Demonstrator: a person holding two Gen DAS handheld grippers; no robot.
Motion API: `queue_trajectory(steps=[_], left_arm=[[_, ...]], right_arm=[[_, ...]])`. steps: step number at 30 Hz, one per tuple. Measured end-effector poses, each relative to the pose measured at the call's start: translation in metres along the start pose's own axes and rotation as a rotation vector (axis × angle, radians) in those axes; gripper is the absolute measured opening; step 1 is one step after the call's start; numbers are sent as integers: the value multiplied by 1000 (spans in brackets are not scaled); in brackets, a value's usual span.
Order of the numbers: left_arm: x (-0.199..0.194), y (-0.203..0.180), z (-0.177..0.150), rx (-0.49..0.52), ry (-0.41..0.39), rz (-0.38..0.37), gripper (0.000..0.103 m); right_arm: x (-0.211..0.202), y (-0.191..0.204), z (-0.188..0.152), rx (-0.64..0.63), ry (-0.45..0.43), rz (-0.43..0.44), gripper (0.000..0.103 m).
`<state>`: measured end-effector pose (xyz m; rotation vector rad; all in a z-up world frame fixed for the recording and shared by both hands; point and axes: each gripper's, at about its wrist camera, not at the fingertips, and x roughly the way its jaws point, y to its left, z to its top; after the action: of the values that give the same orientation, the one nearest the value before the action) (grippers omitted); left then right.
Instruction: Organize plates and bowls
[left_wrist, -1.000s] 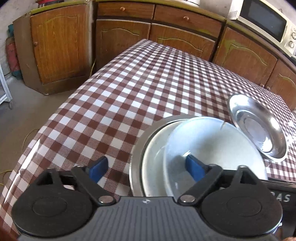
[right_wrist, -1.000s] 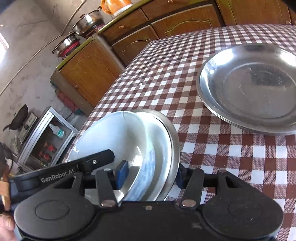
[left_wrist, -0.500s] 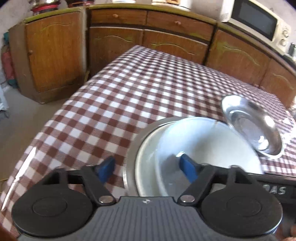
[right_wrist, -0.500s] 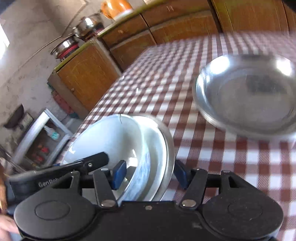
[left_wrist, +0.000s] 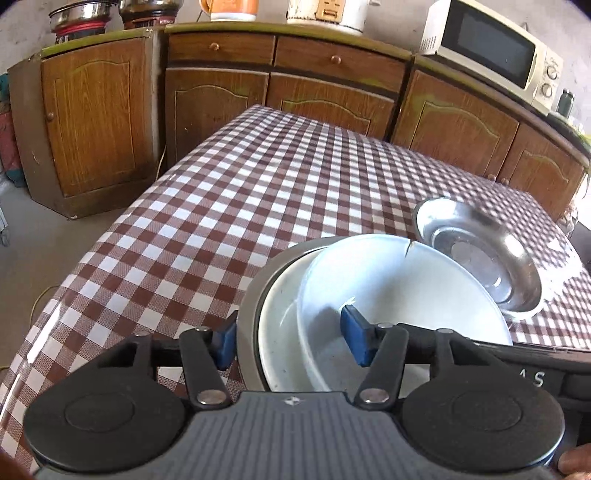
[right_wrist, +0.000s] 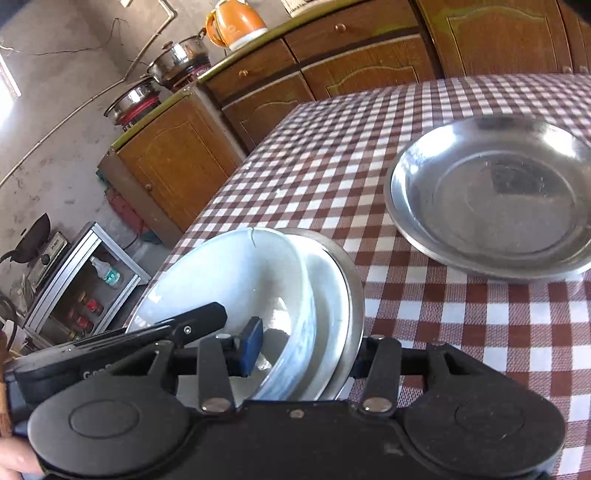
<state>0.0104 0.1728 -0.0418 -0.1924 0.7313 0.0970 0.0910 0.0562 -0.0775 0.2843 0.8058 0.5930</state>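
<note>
I have the stack (left_wrist: 369, 288) gripped from both sides: white bowl (right_wrist: 236, 280) in a white plate (left_wrist: 280, 317) on a steel plate (right_wrist: 351, 291). My left gripper (left_wrist: 290, 341) pinches its left rim; my right gripper (right_wrist: 306, 350) pinches its right rim. The steel dish (right_wrist: 495, 195) sits just beyond the stack on the checked cloth (left_wrist: 240, 206).

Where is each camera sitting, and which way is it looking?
Left wrist: sits on the left tool, looks over the checked table toward cupboards and the microwave; a fingertip shows bottom right.
Right wrist: sits on the right tool, looks across the table toward the orange kettle; a hand shows bottom left.
Both show the stacked dishes held by both tools, and the steel plate.
</note>
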Motion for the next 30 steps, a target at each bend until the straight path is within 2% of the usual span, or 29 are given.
queue_trajectory(steps=[16, 30], left_arm=[[-33, -14, 16, -2, -34, 7, 58], [-55, -35, 25, 21, -54, -26, 58]], right_arm=[[-37, 18, 14, -43, -50, 13, 55], [-77, 22, 18, -47, -91, -8, 55]])
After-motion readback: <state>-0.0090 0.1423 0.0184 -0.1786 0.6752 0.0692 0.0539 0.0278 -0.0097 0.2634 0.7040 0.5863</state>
